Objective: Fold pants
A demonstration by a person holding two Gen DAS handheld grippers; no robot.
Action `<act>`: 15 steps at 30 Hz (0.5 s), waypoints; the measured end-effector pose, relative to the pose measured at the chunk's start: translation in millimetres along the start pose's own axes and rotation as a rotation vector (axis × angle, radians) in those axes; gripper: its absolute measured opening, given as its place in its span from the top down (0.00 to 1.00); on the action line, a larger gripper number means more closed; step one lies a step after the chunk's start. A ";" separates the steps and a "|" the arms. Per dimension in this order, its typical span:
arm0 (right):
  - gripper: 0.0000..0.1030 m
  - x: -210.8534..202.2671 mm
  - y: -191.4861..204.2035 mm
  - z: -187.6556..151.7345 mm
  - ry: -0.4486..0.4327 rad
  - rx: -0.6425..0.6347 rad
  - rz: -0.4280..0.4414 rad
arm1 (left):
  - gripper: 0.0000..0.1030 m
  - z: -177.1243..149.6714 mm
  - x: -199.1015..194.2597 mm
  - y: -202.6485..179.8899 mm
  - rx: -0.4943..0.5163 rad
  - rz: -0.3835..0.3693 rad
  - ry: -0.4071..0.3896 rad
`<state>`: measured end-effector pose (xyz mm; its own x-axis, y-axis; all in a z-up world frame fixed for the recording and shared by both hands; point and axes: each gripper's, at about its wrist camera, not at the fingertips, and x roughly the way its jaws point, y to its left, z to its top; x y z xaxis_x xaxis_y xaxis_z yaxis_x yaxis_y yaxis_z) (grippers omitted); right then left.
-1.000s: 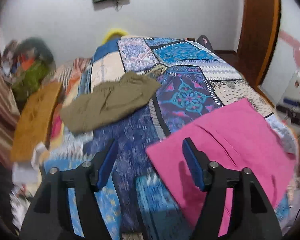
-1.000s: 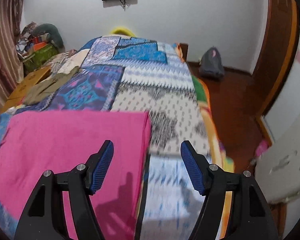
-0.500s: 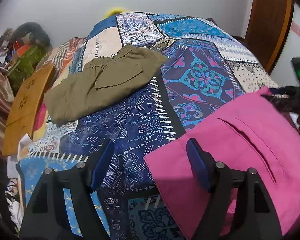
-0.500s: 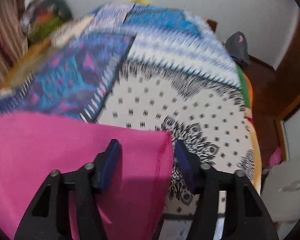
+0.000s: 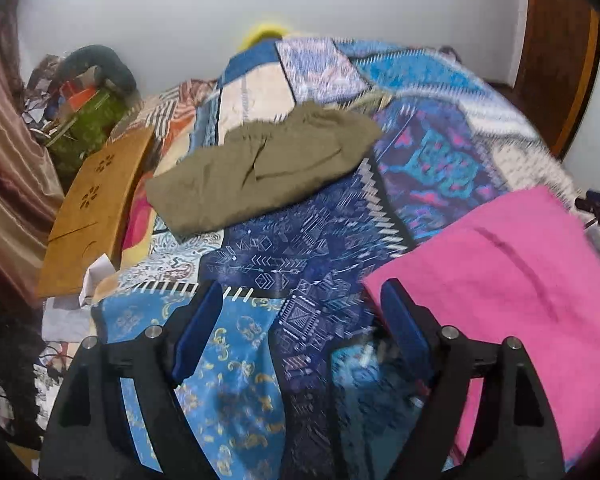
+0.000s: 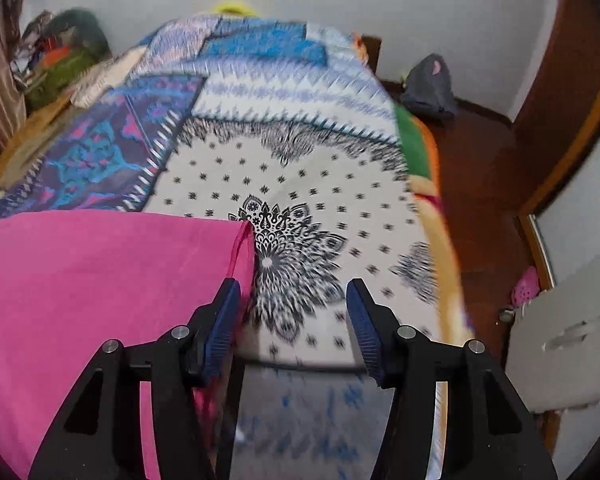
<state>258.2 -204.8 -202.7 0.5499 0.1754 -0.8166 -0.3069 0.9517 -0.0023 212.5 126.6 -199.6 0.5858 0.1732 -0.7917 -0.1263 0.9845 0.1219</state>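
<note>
Folded pink pants (image 5: pixel 508 280) lie flat on the patchwork bedspread (image 5: pixel 300 248), at the right in the left wrist view. In the right wrist view the pink pants (image 6: pixel 100 292) fill the lower left. My left gripper (image 5: pixel 300 324) is open and empty, just left of the pants' left corner. My right gripper (image 6: pixel 294 316) is open and empty, over the white patterned patch, with its left finger at the pants' right edge. Folded olive pants (image 5: pixel 260 164) lie farther back on the bed.
A wooden lap table (image 5: pixel 96 208) leans at the bed's left side. A pile of clutter (image 5: pixel 84 108) sits by the curtain. A grey bag (image 6: pixel 428 88) lies on the wooden floor right of the bed. The bed's right edge (image 6: pixel 432 200) drops to the floor.
Both grippers have pulled back and up from the pink pants. The right gripper, which straddled the pants' right corner, has shifted right and opened wider. The pants stay flat.
</note>
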 end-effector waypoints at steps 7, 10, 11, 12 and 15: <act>0.50 -93.8 18.9 4.7 -0.189 0.018 0.076 | 0.11 -7.2 -75.3 -11.3 -0.039 -0.060 -0.116; 0.49 -124.1 35.3 3.8 -0.254 -0.010 0.103 | 0.01 -13.8 -106.3 -19.2 -0.039 -0.073 -0.169; 0.49 -138.8 43.0 0.6 -0.280 -0.023 0.117 | 0.01 -17.3 -116.8 -22.6 -0.038 -0.077 -0.188; 0.49 -148.4 49.1 -2.1 -0.300 -0.033 0.123 | 0.00 -20.0 -124.5 -25.4 -0.034 -0.081 -0.199; 0.49 -166.3 65.3 -11.7 -0.342 -0.057 0.150 | 0.00 -30.2 -145.0 -36.0 -0.013 -0.095 -0.224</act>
<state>137.6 -174.8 -73.8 0.7201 0.3950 -0.5704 -0.4415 0.8951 0.0625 107.9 65.1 -107.2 0.7581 0.0830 -0.6469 -0.0717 0.9965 0.0438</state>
